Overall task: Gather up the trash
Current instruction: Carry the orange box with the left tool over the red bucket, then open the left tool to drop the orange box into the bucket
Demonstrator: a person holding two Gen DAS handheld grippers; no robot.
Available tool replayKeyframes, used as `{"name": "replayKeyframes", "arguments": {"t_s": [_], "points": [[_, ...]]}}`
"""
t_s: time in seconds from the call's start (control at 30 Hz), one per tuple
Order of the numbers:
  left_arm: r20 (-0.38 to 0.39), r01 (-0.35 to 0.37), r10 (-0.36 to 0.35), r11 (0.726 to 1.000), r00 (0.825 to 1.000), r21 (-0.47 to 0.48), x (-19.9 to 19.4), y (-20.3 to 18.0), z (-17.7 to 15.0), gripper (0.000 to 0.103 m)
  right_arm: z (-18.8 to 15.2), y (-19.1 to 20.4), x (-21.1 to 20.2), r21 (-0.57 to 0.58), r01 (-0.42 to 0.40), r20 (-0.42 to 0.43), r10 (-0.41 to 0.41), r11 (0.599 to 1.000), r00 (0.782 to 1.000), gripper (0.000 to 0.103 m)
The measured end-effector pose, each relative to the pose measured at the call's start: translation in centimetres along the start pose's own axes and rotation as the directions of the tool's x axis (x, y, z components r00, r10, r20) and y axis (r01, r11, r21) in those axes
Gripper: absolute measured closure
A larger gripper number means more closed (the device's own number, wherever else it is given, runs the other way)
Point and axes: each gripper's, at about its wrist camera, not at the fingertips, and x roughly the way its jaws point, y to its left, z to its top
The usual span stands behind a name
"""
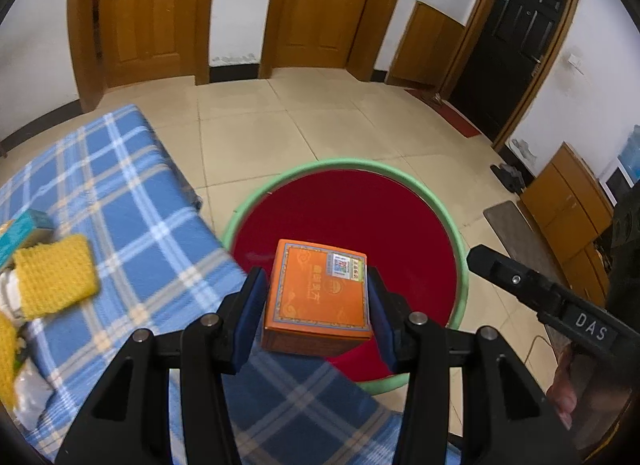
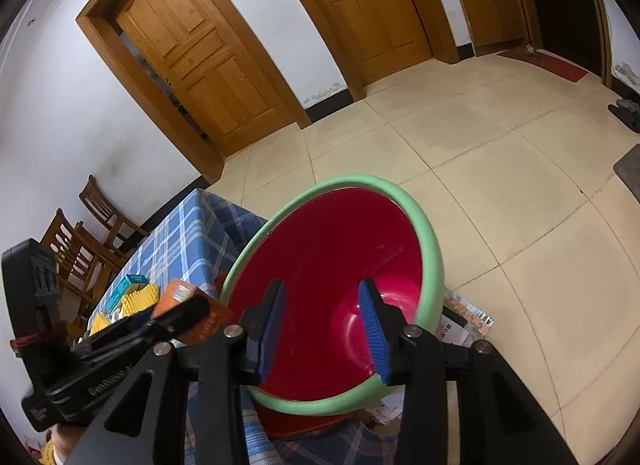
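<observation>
**Orange cardboard box held over the red bin**

Cardboard, orange and printed, makes up the small box (image 1: 318, 297) in the left wrist view. I judge it light, stiff enough to keep its shape, and a little slick on its glossy faces (it could crush if squeezed hard). Its two long side walls are the natural place to hold it, and there the left gripper (image 1: 318, 313) has it: a blue pad is pressed on each side, jaws clamped on the box, its top face level. The box hangs above the red inside of the green-rimmed bin (image 1: 460, 249), just past the edge of the blue checked tablecloth (image 1: 120, 193).

In the right wrist view, the right gripper (image 2: 322, 329) points into the bin (image 2: 430, 261), jaws apart with nothing between the pads. The box (image 2: 208, 321) shows at the left, partly hidden by the other tool, well outside these jaws.
</observation>
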Motion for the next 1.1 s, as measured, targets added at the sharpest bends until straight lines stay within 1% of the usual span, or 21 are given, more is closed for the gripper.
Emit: {"name": "replayKeyframes", "arguments": {"t_s": [0.1, 0.17, 0.2, 0.23, 0.33, 0.47, 0.63, 0.77, 0.97, 1.1], "points": [[0.007, 0.019, -0.019, 1.0, 1.0, 0.01, 0.1, -0.5, 0.3, 0.052, 0.0, -0.3, -0.1, 0.008, 0.002, 0.002, -0.002, 1.0, 1.0, 0.062], [0.016, 0.02, -0.02, 1.0, 1.0, 0.019, -0.1, -0.7, 0.5, 0.043, 0.1, -0.4, -0.3, 0.013, 0.004, 0.006, -0.004, 1.0, 1.0, 0.062], [0.027, 0.016, -0.016, 1.0, 1.0, 0.02, -0.4, -0.8, 0.5, 0.036, 0.1, -0.4, -0.3, 0.015, 0.004, 0.008, -0.004, 1.0, 1.0, 0.062], [0.035, 0.012, -0.013, 1.0, 0.999, 0.02, -0.6, -0.7, 0.6, 0.033, 0.1, -0.4, -0.3, 0.015, 0.004, 0.009, -0.004, 1.0, 1.0, 0.062], [0.052, 0.005, -0.006, 1.0, 0.999, 0.019, -1.4, -0.6, 0.7, 0.032, 0.1, -0.3, -0.5, 0.016, 0.003, 0.01, -0.003, 1.0, 1.0, 0.061], [0.055, -0.002, 0.003, 1.0, 0.999, -0.02, -2.6, 0.2, 0.5, 0.032, 0.1, 0.0, -0.6, 0.009, -0.002, 0.012, 0.002, 1.0, 1.0, 0.061], [0.062, -0.026, 0.031, 0.997, 0.998, -0.072, -4.2, 1.6, -0.1, 0.032, 0.1, 0.7, -1.0, -0.006, -0.01, 0.016, 0.01, 1.0, 1.0, 0.055], [0.069, -0.038, 0.047, 0.991, 0.996, -0.13, -6.1, 3.4, -1.0, 0.032, -0.1, 1.4, -1.1, -0.021, -0.019, 0.013, 0.019, 1.0, 1.0, 0.05], [0.104, -0.102, 0.123, 0.977, 0.987, -0.185, -9.5, 6.3, -2.4, 0.032, -0.5, 2.8, -1.2, -0.044, -0.039, -0.002, 0.039, 0.998, 0.999, 0.048], [0.121, -0.169, 0.202, 0.957, 0.972, -0.238, -11.9, 9.0, -3.6, 0.032, -0.8, 4.1, -1.2, -0.065, -0.056, -0.011, 0.055, 0.996, 0.998, 0.048]]}}
